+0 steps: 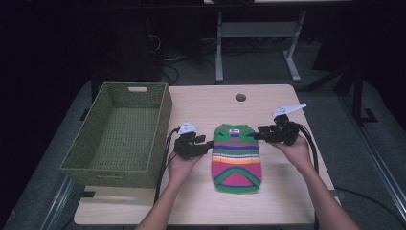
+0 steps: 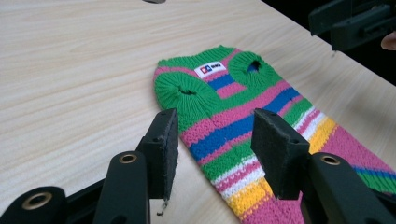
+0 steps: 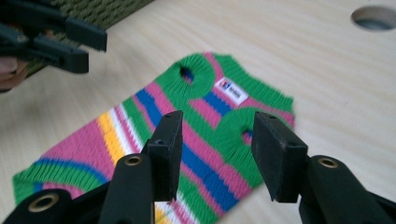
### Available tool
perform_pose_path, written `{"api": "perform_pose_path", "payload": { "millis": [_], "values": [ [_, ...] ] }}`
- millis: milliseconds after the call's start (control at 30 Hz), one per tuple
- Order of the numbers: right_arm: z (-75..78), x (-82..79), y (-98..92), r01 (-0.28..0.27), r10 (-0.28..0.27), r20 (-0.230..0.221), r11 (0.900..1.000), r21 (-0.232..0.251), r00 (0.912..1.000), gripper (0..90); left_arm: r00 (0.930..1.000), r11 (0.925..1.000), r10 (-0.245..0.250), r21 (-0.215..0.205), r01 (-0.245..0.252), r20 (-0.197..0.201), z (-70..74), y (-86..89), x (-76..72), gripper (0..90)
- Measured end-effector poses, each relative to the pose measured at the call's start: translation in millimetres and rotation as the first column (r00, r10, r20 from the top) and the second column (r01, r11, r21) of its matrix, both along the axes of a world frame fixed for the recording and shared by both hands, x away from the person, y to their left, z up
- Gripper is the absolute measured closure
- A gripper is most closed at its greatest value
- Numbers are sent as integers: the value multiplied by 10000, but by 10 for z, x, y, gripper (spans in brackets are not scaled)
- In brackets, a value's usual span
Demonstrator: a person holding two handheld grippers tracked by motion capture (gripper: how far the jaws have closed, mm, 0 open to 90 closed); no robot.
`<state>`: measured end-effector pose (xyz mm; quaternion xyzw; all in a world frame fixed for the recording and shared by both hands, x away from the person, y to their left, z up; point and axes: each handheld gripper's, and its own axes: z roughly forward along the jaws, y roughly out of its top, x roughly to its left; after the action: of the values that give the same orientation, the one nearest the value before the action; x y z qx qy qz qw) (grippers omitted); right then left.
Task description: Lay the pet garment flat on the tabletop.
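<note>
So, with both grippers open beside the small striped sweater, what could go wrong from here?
1. The left gripper and right gripper hover open over the striped knit sweater; a pad could pinch one layer only, so it unfolds when lifted.
2. Uneven grips may let the sweater sag or twist.
3. The green woven basket stands close to the left hand; the sweater might catch on its rim.

Sweater striped green, pink, blue, yellow, white; basket olive green.

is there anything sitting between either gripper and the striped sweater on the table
Nothing visible. The left gripper and right gripper flank the striped sweater, fingers open, with bare table around it.
</note>
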<state>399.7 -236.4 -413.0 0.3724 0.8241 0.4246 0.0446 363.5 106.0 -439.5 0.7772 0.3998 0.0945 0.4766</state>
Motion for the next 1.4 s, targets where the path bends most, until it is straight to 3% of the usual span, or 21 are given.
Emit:
{"api": "perform_pose_path", "payload": {
  "millis": [400,600,867,1067,1400],
  "values": [
    [-160,-143,-24,-651,632,-445,9969,-437,9970,544,9990,9993,-381,-50,380,-233,-83,-18,-80,503],
    [-195,-117,-58,-624,625,-802,9980,31,9948,520,9984,9985,-527,-178,523,-226,-78,-41,-91,499],
    [-229,-114,-73,-639,660,-1043,9977,238,9923,504,9967,9976,-682,-157,676,-436,-94,-51,-100,476],
    [-219,-149,-124,-557,586,-957,9979,331,9937,489,9968,9975,-642,-322,627,-483,-76,-16,-130,411],
    [-232,-211,-147,-695,744,-925,9961,548,9929,455,9954,9965,-793,-303,778,-535,-60,25,-183,376]
  ]
}}
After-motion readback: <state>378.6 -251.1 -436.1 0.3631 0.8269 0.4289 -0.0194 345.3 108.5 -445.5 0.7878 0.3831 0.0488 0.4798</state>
